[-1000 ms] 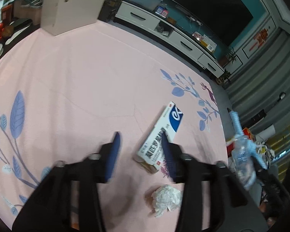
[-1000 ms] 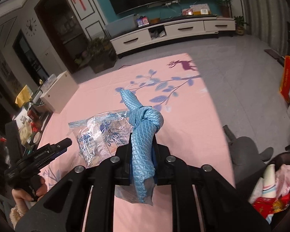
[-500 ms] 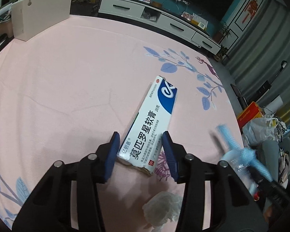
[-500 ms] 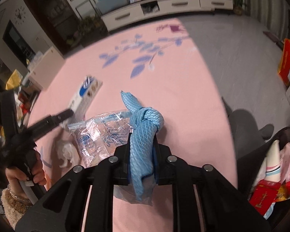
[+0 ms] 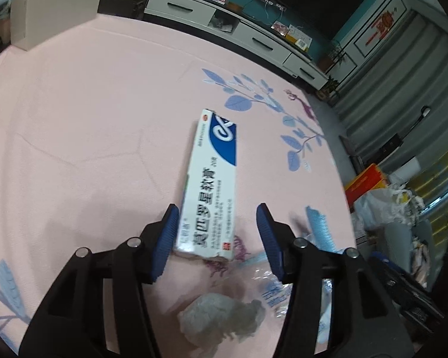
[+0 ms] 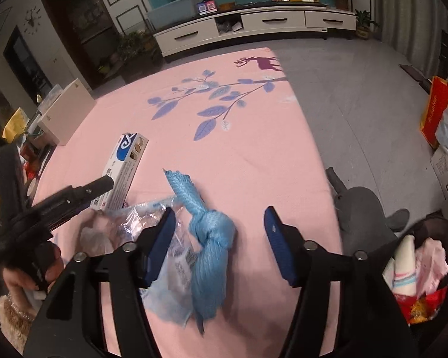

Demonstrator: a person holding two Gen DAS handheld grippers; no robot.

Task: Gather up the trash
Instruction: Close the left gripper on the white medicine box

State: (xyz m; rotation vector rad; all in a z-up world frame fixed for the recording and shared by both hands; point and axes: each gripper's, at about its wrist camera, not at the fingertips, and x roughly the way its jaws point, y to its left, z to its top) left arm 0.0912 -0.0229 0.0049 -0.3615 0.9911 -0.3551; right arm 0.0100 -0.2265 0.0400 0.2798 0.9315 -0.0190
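Left wrist view, left to right:

1. White cabinet [image 5: 53,6], upright at the far left edge of the pink floor mat [image 5: 89,113].
2. Left gripper [image 5: 218,226], 2 blue-padded fingers [image 5: 165,238]. Jaws are opening; the near end of the box lies between them, left pad just beside its edge, right pad clear of it. Nothing gripped.
3. Medicine box [image 5: 213,185], long, white and blue, flat on the mat, pointing away from the camera.
4. Crumpled tissue [image 5: 221,319], on the mat below the box, between the gripper's arms.
5. Clear plastic bag [image 5: 271,289], right of the tissue, partly hidden by the right finger.
6. Low white TV cabinet [image 5: 254,38] along the far wall.

Right wrist view, left to right:

1. A hand [image 6: 30,271] with a fuzzy cuff, lower left, holding the left gripper [image 6: 104,183], whose tip is at the medicine box [image 6: 122,173].
2. Clear plastic bag [image 6: 170,268], wrinkled, on the pink floor mat [image 6: 254,149].
3. Blue knotted mesh strip [image 6: 209,238], attached to the bag, blurred, lying between the right gripper's pads without touching either.
4. Right gripper [image 6: 219,238]. Jaws are opening, spread wide of the strip.
5. Grey slipper [image 6: 361,208] at the mat's right edge.
6. Dark trash bin [image 6: 418,274], lower right, holding paper and wrappers.
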